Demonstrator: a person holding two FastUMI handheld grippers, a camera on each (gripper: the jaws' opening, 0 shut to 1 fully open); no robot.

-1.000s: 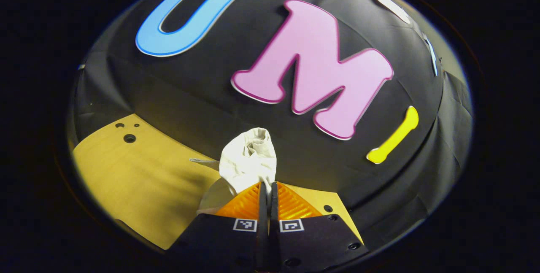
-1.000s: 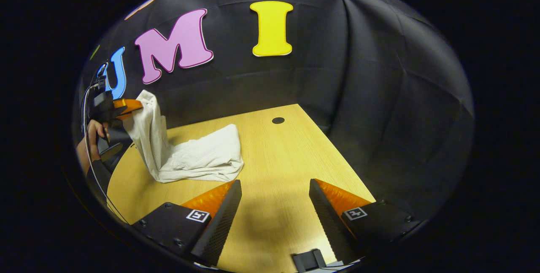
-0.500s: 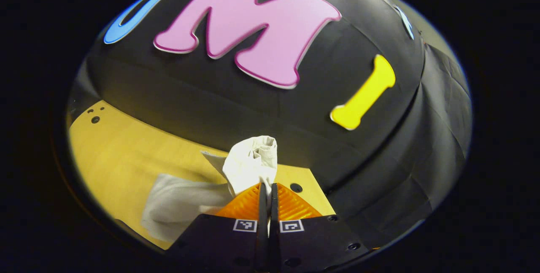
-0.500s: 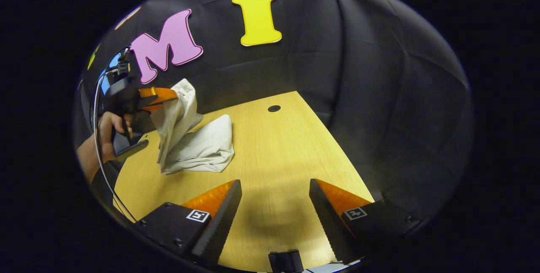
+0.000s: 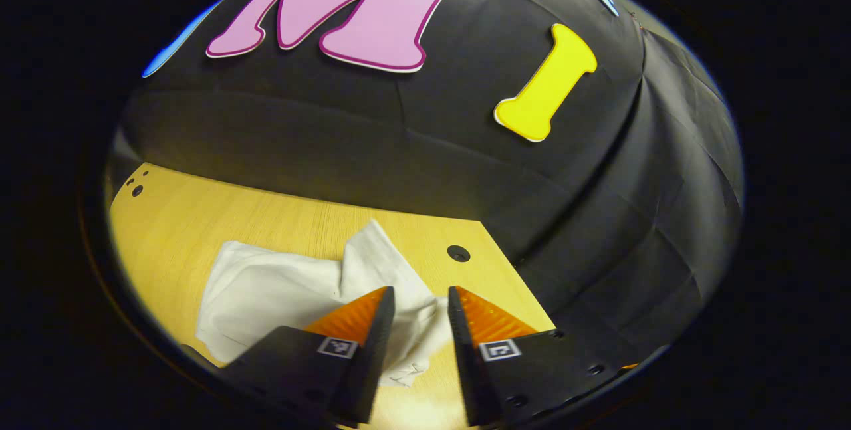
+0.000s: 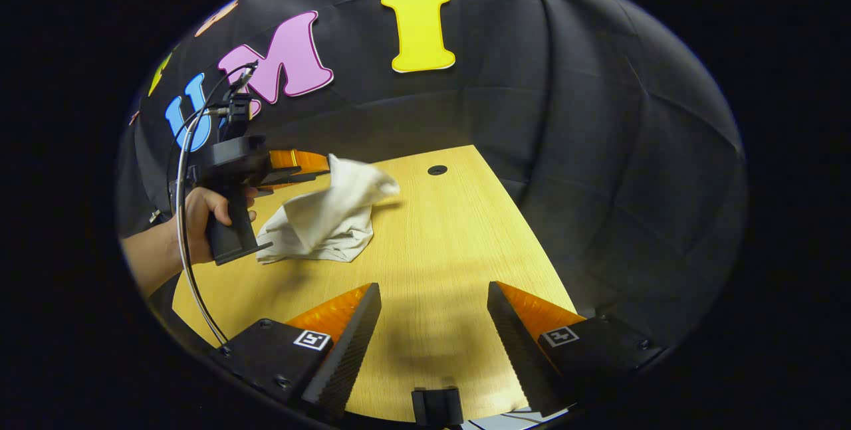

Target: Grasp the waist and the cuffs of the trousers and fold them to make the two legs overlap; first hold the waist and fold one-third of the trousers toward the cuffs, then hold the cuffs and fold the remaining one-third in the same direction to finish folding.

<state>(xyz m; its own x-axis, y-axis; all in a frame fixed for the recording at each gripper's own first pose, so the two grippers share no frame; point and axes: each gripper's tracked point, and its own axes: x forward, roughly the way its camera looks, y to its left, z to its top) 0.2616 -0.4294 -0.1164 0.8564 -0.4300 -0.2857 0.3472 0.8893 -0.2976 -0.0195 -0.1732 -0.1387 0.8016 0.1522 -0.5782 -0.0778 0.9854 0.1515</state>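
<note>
Since a second ago the left gripper [image 5: 419, 307] has let go, jaws apart over the bunched trousers [image 5: 279, 290] at lower centre on the table [image 6: 452, 237], nearer than the right gripper [image 6: 433, 307], also spread wide.

No readable text
Small square coded markers [image 5: 337, 347] sit on each gripper's body, bearing patterns, not letters or numbers.

trousers [image 5: 279, 290] lower edge hidden behind left gripper [image 5: 419, 304] fingers | raised end [image 6: 362, 181] perhaps motion-blurred
</note>
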